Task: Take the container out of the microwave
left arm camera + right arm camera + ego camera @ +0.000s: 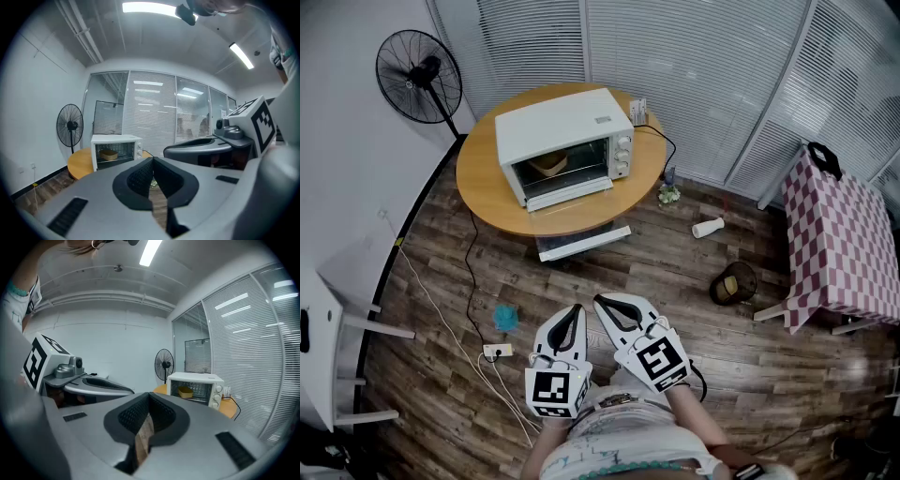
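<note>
A white microwave (pixel 565 141) stands on a round wooden table (pixel 487 192), several steps ahead of me. Its door (pixel 572 194) looks folded down, and a yellowish container (pixel 548 164) sits inside. My left gripper (pixel 576 309) and right gripper (pixel 600 302) hang side by side low in the head view, far from the table. Both are shut with nothing between the jaws. In the left gripper view, beyond the left gripper (pixel 151 161), are the microwave (pixel 116 150) and container (pixel 109 153). The right gripper view has the right gripper (pixel 149 397) before the microwave (pixel 196 387) and container (pixel 185 391).
A standing fan (pixel 422 75) is left of the table. A checkered table (pixel 839 239), a round bin (pixel 733 283) and a fallen white cup (pixel 708 227) are to the right. A power strip (pixel 497 351) with cables and a blue object (pixel 505 317) lie on the wooden floor.
</note>
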Motion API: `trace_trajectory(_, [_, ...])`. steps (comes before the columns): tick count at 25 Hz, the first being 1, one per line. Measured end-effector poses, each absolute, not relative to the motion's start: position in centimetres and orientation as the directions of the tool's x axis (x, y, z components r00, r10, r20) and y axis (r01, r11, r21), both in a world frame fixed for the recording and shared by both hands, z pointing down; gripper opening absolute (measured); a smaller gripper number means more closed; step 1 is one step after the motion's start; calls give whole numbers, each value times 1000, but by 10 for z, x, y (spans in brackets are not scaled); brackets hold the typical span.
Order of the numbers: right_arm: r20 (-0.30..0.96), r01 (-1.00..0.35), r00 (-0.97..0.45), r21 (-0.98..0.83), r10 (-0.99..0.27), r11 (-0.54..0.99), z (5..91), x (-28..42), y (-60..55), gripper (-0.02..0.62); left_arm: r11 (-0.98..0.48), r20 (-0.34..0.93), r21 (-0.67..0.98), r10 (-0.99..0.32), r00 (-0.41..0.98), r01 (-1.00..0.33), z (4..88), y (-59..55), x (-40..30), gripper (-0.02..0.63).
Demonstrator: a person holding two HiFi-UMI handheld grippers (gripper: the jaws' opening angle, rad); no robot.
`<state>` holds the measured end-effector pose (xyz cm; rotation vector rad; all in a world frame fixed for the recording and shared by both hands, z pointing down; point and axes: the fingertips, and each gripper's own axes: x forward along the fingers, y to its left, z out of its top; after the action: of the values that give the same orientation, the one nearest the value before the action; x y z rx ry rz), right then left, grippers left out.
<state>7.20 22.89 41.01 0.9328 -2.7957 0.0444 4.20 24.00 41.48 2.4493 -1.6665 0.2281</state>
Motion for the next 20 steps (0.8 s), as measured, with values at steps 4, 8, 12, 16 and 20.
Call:
trace_trajectory(4, [176, -605, -781, 24, -599, 796, 408, 78, 230, -6, -357, 218, 56, -907, 361, -932, 414, 242, 46, 15])
trace_trajectory(8, [191, -607, -776, 28, -601, 794, 410, 91, 232, -6, -359, 221, 65, -905, 364, -931, 417, 245, 58, 15])
trace_trajectory(12, [213, -595, -781, 27, -587, 803, 415, 107, 236, -6, -353, 225, 78, -905, 361, -932, 421, 249, 74, 15])
trace_trajectory(16, [214, -581, -790, 36, -574, 813, 419, 115, 238, -6, -337, 213, 88, -913, 348, -937, 421, 253, 80, 15])
trace_trajectory(20, [225, -569, -796, 37, -561, 822, 417, 113, 244, -6, -316, 200, 89, -923, 328, -944, 418, 257, 76, 15])
